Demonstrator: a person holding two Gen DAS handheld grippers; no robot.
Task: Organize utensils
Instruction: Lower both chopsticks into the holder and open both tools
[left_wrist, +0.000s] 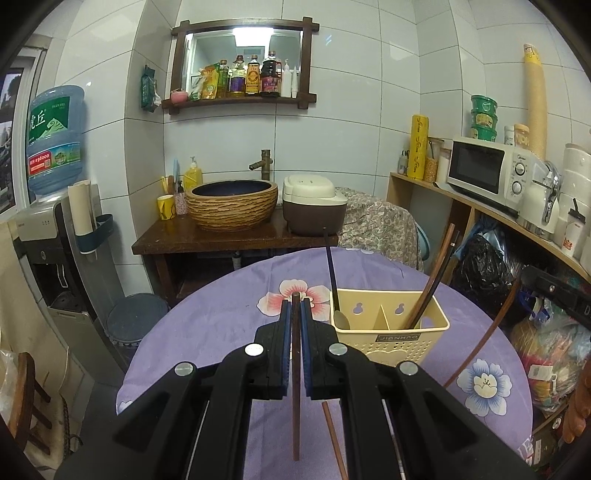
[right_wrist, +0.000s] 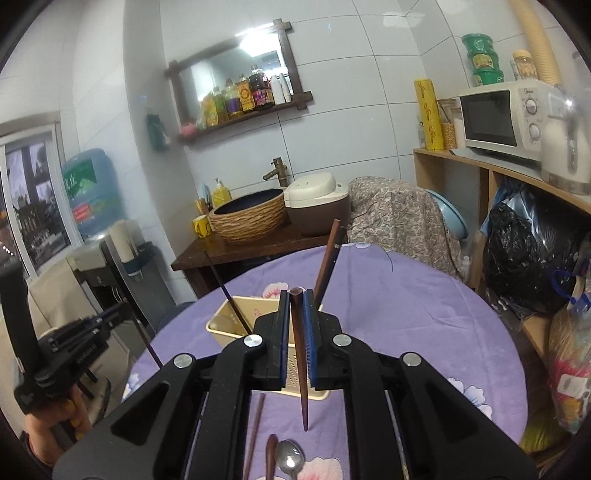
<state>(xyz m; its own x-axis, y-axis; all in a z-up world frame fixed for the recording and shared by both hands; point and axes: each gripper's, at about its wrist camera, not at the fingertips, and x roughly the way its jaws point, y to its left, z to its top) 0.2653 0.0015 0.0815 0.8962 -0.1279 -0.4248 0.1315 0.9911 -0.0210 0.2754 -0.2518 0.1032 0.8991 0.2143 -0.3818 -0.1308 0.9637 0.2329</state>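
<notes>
A cream utensil caddy (left_wrist: 391, 328) stands on the purple cloth; it also shows in the right wrist view (right_wrist: 229, 325). It holds a spoon (left_wrist: 334, 291) in its left compartment and two chopsticks (left_wrist: 434, 280) in its right. My left gripper (left_wrist: 295, 306) is shut on a brown chopstick (left_wrist: 295, 387), held upright above the cloth, left of the caddy. My right gripper (right_wrist: 297, 299) is shut on another brown chopstick (right_wrist: 301, 376), above and in front of the caddy. A loose chopstick (right_wrist: 255, 432), a metal spoon (right_wrist: 290, 458) and a brown handle (right_wrist: 271, 458) lie on the cloth below.
The round table (left_wrist: 207, 325) has a flowered purple cloth. Behind it stand a wooden counter with a basin (left_wrist: 231, 205) and a rice cooker (left_wrist: 314, 205). A shelf with a microwave (left_wrist: 487, 168) is at the right. A water dispenser (left_wrist: 51, 147) is at the left.
</notes>
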